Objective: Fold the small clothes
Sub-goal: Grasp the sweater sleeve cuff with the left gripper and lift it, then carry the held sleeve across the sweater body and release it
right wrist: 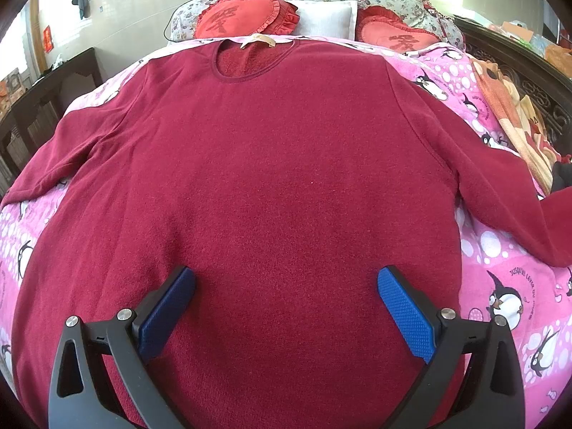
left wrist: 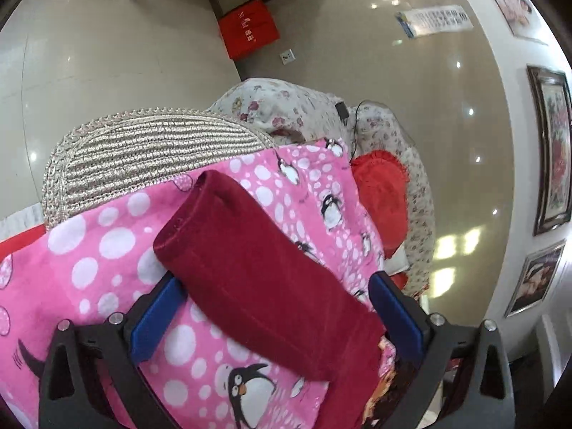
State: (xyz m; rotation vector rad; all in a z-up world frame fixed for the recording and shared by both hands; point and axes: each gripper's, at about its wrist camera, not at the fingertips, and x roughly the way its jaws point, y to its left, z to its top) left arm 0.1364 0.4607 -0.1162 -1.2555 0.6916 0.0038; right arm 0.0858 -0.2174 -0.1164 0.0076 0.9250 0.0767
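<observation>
The left claw [left wrist: 275,293] gapes wide, one sleeve [left wrist: 257,275] of the maroon shirt [right wrist: 268,186] running between its blue pads [left wrist: 157,318], gripped by neither. The right claw [right wrist: 286,307] hangs equally wide over the shirt's lower middle, spread flat on the pink penguin blanket [right wrist: 507,279].

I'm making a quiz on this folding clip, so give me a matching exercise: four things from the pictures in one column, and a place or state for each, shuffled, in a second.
Things:
1. maroon shirt
2. sleeve cuff
3. heart cushions
4. right gripper

Places or states:
A. at the head of the bed
B. open, above the shirt's lower part
C. spread flat, neckline away from the camera
D. between the open left gripper's fingers

Pairs: 1-C, 2-D, 3-A, 4-B
</observation>
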